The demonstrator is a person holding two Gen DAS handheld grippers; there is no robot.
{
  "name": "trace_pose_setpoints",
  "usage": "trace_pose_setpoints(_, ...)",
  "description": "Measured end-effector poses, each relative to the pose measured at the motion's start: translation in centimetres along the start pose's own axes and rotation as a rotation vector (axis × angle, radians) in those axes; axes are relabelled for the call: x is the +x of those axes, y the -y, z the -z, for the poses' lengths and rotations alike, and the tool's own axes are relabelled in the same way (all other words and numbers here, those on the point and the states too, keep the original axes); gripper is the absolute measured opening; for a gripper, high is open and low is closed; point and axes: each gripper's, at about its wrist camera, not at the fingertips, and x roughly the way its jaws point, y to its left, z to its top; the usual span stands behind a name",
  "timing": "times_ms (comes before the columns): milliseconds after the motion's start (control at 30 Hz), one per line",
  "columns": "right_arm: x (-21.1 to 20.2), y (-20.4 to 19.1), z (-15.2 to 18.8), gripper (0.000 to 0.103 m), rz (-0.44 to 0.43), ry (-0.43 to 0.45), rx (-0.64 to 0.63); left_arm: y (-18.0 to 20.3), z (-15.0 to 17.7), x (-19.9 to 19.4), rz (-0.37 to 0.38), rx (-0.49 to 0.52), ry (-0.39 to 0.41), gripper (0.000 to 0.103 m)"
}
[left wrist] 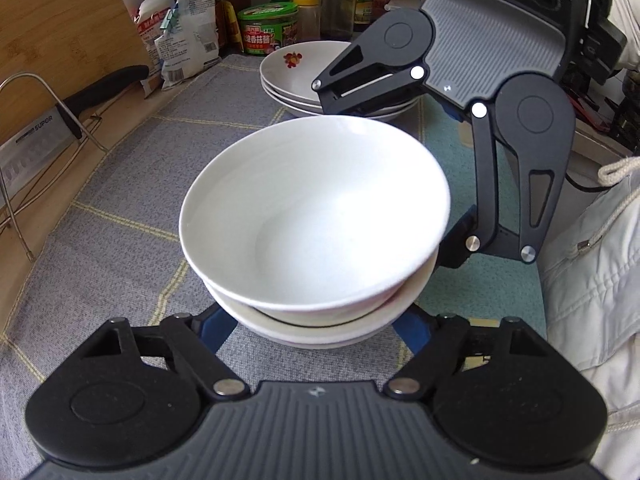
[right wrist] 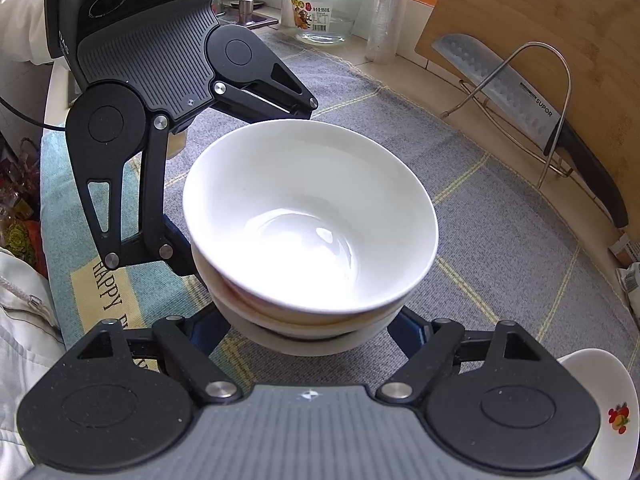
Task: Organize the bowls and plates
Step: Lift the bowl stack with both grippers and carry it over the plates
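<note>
- We are bracketing the bowl stack (left wrist: 316,240) mid-mat (left wrist: 120,200): left gripper (left wrist: 316,332) and right gripper (right wrist: 312,332) spread wide, contact unclear.
- Plates (left wrist: 304,76) are sitting stacked at the mat's far edge; little seems left.

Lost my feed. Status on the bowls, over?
Both tongs open, flanking bowl stack. Left tongs, right tongs low at its base. Plates stacked behind. Nothing blocking.

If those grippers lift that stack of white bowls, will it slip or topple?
The stack of white bowls looks glazed and glossy, so probably slippery. The top bowl sits tilted in the one below, so it may shift. Being ceramic, likely heavy and breakable.
</note>
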Motion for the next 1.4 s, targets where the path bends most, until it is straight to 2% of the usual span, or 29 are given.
trace_pose_setpoints(533, 0.1, -0.1, -0.2, 0.088, 0.006, -0.006, 0.014, -0.4, -0.2, 0.1, 0.03, 0.007, -0.009, 0.083)
trace_pose_setpoints(1400, -1.0, 0.1, 0.1, 0.087, -0.007, 0.019, -0.01, 0.4, -0.5, -0.6, -0.037, -0.001, -0.036, 0.083)
